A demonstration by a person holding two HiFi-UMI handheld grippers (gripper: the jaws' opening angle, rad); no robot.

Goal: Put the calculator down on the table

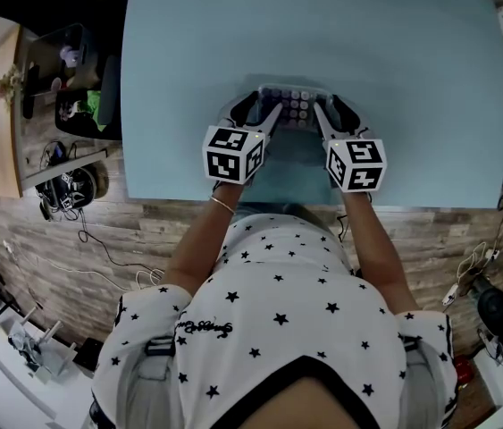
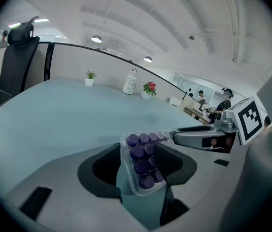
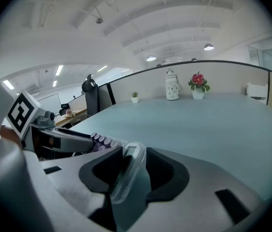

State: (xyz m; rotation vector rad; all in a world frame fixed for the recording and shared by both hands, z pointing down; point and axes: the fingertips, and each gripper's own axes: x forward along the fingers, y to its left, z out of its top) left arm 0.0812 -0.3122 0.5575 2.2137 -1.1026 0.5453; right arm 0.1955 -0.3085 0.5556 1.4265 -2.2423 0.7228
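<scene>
A clear-cased calculator (image 1: 294, 105) with purple keys lies on the light blue table (image 1: 412, 79), close to its near edge. My left gripper (image 1: 258, 112) reaches in from the left and my right gripper (image 1: 335, 112) from the right. In the left gripper view the calculator's (image 2: 143, 162) keyed end sits tilted between the open jaws of the left gripper (image 2: 136, 167), and the pads do not press on it. In the right gripper view the calculator (image 3: 126, 172) stands edge-on inside the right gripper's (image 3: 131, 170) open jaws, with dark gaps on both sides.
Along the table's far edge stand a small green plant (image 2: 90, 78), a white jar (image 2: 130, 83) and a red flower pot (image 2: 149, 89). A black chair (image 2: 17, 57) stands at the far left corner. Cables and gear (image 1: 68, 190) lie on the wooden floor to the left.
</scene>
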